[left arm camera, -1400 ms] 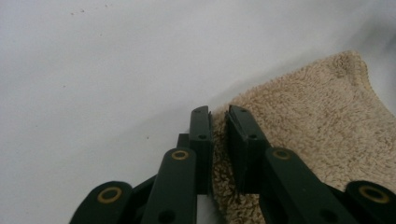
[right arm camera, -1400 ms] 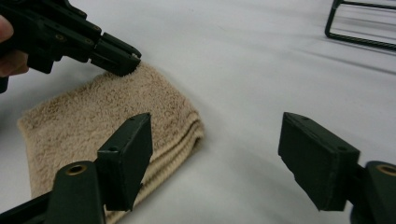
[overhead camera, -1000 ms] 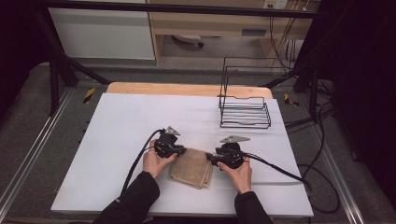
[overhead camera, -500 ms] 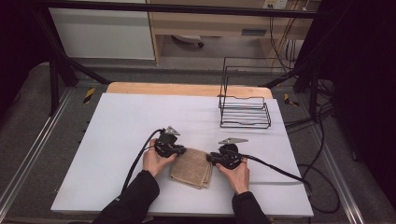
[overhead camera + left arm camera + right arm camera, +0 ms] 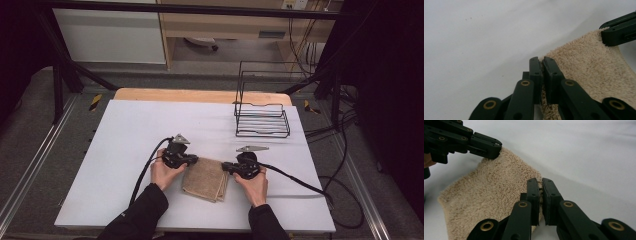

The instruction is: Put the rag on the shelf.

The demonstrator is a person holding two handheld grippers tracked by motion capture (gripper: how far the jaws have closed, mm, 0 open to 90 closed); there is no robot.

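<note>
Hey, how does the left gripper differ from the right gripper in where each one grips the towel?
The left gripper is shut on the towel's far left corner; the right gripper is shut on its far right corner. The left gripper points right across the table; the right gripper points left, toward it. The left gripper sits slightly farther from the person than the right gripper. Both are low, pinching the towel's far edge.

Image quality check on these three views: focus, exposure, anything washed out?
High view: white table evenly lit, dark surroundings, wire rack sharp. Left gripper view: left gripper and towel pile crisp, table behind a near-featureless white. Right gripper view: right gripper sharp on the towel edge, left gripper at top left slightly soft, table bright with faint grey shading.
</note>
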